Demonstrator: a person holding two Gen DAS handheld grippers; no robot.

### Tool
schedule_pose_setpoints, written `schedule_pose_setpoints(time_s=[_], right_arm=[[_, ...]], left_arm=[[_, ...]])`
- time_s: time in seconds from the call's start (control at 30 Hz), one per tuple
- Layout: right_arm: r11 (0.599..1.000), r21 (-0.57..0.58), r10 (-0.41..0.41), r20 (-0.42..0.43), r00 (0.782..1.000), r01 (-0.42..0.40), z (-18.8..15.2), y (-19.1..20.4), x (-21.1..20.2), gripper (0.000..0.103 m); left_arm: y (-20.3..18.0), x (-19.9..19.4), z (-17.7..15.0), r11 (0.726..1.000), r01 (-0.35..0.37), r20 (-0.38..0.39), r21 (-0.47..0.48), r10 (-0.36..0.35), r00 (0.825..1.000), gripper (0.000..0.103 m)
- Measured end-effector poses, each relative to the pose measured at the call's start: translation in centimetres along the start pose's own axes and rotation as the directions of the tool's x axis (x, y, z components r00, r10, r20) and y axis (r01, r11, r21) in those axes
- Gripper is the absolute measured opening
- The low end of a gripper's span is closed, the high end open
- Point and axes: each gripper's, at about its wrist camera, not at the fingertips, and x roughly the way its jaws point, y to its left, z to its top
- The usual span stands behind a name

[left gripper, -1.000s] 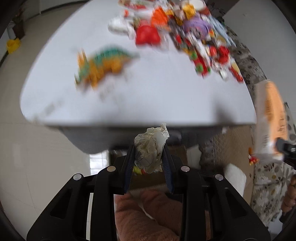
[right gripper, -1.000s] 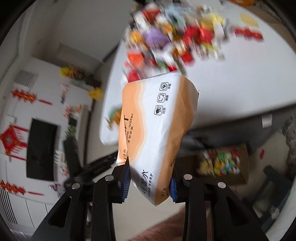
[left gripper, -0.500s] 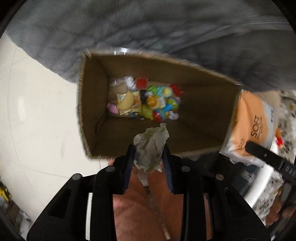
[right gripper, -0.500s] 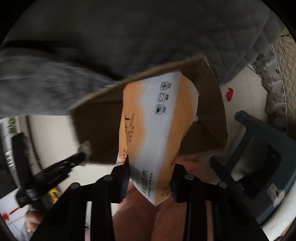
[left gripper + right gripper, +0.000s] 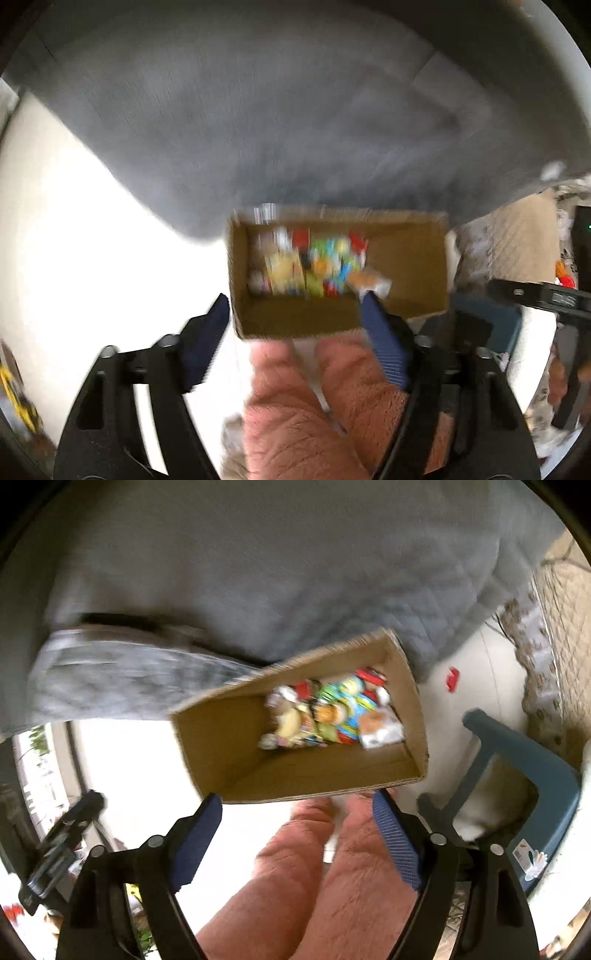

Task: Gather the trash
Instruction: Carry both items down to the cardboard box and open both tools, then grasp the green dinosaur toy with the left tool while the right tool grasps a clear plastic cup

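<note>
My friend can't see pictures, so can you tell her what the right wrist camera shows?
The right gripper hangs open and empty above a cardboard box on the floor, its jaws having just been opening. Colourful wrappers and an orange and white packet lie inside. A blue stool stands to the right.

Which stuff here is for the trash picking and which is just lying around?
For the job:
- cardboard box, with colourful wrappers and an orange-and-white packet inside
- left gripper and right gripper, both open and empty

Just lying about:
- blue stool
- grey quilted cover
- small red piece on the floor
</note>
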Motion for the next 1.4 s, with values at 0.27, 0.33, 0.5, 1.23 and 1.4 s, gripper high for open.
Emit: schedule_pose_setpoints(time_s=[0.27, 0.33, 0.5, 1.23, 1.4], right_arm=[[0.987, -0.075, 0.151, 0.08, 0.985, -0.146, -2.1, 5.4, -7.9, 0.085], [0.981, -0.088, 0.18, 0.101, 0.979, -0.171, -2.3, 6.8, -9.3, 0.085], [0.976, -0.1, 0.206, 0.146, 0.968, -0.193, -2.9, 8.6, -11.6, 0.086], [0.888, -0.446, 0.096, 0.422, 0.902, 0.114, 13.2, 29.0, -15.5, 0.073], [0.862, -0.419, -0.085, 0.432, 0.898, 0.283, 18.6, 31.8, -11.8, 0.047]], left_arm=[[2.5, -15.2, 7.4, 0.98, -0.143, 0.445, 0.137, 0.068, 0.893, 0.091], [3.5, -15.4, 9.8, 0.977, -0.148, 0.459, 0.154, 0.062, 0.886, 0.091], [4.5, -13.0, 16.2, 0.967, -0.158, 0.405, 0.201, 0.065, 0.912, 0.09], [7.0, -16.3, 5.0, 0.971, 0.233, 0.338, -0.051, -0.202, 0.919, 0.041], [9.0, -16.7, 1.4, 0.961, 0.243, 0.348, -0.135, -0.184, 0.919, 0.041]])
